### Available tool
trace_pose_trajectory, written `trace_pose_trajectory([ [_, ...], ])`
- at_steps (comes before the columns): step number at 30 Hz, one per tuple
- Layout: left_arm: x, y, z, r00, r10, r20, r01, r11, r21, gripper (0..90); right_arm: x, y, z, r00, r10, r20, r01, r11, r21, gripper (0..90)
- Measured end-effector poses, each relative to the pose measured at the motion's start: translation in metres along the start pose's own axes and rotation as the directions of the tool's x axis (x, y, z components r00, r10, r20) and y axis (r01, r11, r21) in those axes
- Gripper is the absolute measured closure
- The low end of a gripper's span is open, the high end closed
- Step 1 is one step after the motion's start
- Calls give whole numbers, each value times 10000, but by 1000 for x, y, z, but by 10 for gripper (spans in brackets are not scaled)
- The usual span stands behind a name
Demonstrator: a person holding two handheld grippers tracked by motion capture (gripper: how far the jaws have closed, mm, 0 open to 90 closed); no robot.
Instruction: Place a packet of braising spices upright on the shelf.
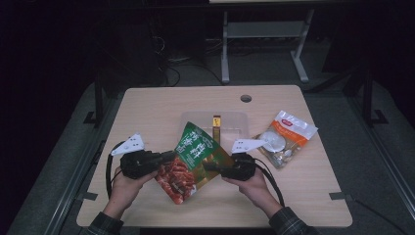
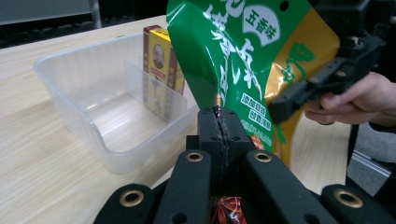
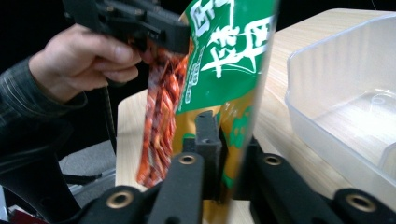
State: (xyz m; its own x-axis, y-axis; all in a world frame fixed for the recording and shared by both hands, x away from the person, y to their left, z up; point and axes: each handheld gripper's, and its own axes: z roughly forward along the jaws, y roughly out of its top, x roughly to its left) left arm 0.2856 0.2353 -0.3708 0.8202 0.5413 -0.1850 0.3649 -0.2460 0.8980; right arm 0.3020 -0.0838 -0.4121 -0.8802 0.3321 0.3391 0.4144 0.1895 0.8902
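- High view: I hold a green and orange snack bag (image 1: 193,161) up between my two grippers, just above the front middle of the wooden table (image 1: 147,107).
- My left gripper (image 1: 164,157) has its jaws fully closed on the bag's left edge, near the red lower part.
- My right gripper (image 1: 211,167) has its jaws pinched on the bag's right edge, at the yellow-orange side.
- Left gripper view: the bag (image 2: 243,60) rises straight out of my closed jaws, its edge clamped between them. My right gripper (image 2: 280,105) bites the far edge, with my right hand (image 2: 359,100) behind it.
- Right gripper view: the bag (image 3: 224,60) stands edge-on in my jaws, which press on it. My left gripper (image 3: 175,39) and left hand (image 3: 79,58) hold its other side.
- Just behind the bag sits a clear plastic tray (image 1: 191,120) with a small yellow box (image 1: 216,126) upright inside.
- A white and orange pouch (image 1: 286,137) lies on the table to the right, well apart from the bag.
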Motion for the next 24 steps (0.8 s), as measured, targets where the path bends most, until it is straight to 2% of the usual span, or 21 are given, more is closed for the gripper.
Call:
trace_pose_trajectory([
  [9, -2, -5, 4, 9992, 367, -152, -359, 9978, 556, 851, -3, 7, -10, 9997, -226, -10, 226, 9995, 238, 898],
  [12, -1, -7, 4, 9982, 532, -269, -510, 9956, 787, 828, -2, 10, -13, 9982, -599, -3, 598, 9973, 431, 899],
  [15, 5, -9, 0, 9983, 396, -417, -364, 9965, 754, 819, 0, 13, -16, 9965, -809, -200, 819, 9950, 575, 899],
  [18, 9, -11, -2, 9986, 247, -476, -215, 9975, 670, 715, 1, 15, -17, 9955, -881, -345, 898, 9946, 521, 900],
  [20, 12, -15, -3, 9985, 102, -541, -58, 9967, 810, 688, 2, 16, -18, 9947, -962, -376, 982, 9935, 568, 899],
  [22, 14, -19, -3, 9983, -17, -583, 74, 9953, 969, 620, 4, 19, -18, 9921, -1196, -384, 1219, 9906, 624, 899],
  [23, 14, -21, -2, 9984, -19, -564, 77, 9946, 1033, 558, 6, 20, -19, 9903, -1324, -432, 1353, 9881, 727, 899],
  [24, 13, -23, -2, 9984, 80, -567, -15, 9934, 1144, 558, 6, 20, -19, 9903, -1324, -432, 1353, 9881, 727, 899],
])
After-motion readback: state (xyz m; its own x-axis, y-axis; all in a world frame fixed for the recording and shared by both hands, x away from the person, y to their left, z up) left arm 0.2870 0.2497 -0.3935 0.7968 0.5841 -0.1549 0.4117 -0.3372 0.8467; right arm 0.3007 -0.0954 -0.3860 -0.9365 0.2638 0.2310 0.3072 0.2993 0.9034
